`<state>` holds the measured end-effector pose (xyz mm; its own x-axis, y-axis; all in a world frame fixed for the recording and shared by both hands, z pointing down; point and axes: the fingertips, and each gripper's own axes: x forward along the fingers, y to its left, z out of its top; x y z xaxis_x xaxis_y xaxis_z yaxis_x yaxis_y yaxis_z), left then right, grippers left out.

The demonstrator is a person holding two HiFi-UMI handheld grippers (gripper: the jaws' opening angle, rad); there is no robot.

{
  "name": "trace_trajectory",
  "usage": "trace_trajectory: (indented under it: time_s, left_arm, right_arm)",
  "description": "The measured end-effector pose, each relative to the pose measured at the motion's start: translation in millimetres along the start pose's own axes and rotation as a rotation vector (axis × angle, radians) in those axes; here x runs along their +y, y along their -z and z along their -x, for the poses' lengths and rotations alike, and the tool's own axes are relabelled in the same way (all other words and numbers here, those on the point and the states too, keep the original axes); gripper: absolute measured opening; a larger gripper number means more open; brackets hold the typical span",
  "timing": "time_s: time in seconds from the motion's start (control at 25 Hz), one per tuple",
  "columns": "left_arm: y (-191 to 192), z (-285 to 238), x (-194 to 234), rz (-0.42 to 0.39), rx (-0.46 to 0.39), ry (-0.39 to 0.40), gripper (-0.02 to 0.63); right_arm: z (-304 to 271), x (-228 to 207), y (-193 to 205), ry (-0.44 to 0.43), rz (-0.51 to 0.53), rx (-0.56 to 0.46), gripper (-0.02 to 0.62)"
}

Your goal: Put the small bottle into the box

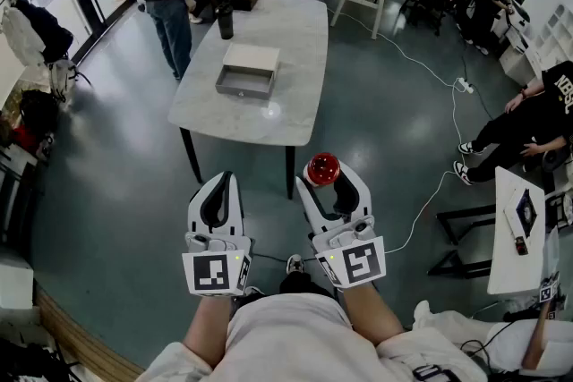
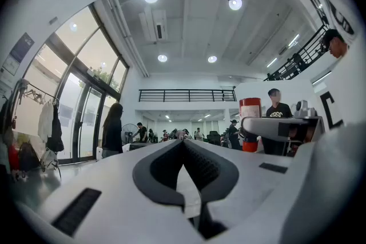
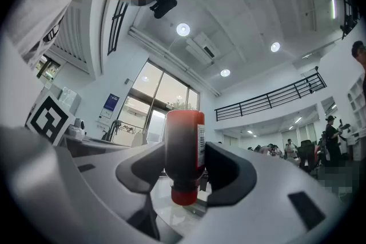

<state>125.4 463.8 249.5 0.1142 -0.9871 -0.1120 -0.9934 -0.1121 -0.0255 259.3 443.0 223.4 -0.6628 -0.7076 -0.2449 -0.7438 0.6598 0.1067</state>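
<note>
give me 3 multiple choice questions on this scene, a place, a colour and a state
1. Where is the box? A floor B table C chair
2. The bottle's colour? A red B green C blue
3. The left gripper's fingers? A wide apart B together, empty C holding a pen
Answers: B, it lies on the table top; A, red between the right gripper's fingers; B, they meet with nothing between.
</note>
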Motion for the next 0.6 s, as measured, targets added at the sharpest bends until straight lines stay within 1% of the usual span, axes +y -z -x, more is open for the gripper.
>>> trace_trajectory:
  time_s: [0.24,0.4,0.6]
  left_arm:
    - [9.5,-6.8,-7.9,0.003,0.017,-0.005,0.023]
    - [17.1,-21.7,-15.1,-0.001,0.033,-0.028,0.022]
    - [30.7,-28.7,-27.5,-0.004,0.053,-0.066,0.023]
  right_arm:
    - [-0.7,-7.4,10.3,-0.035,-0.031,0.011,0.227]
    - [-6.6,-21.6,19.7,-0.071,-0.026,0.023,0.227]
    - [-2.9,-40.7,33.2,-0.101,-0.049,0.015,0.227]
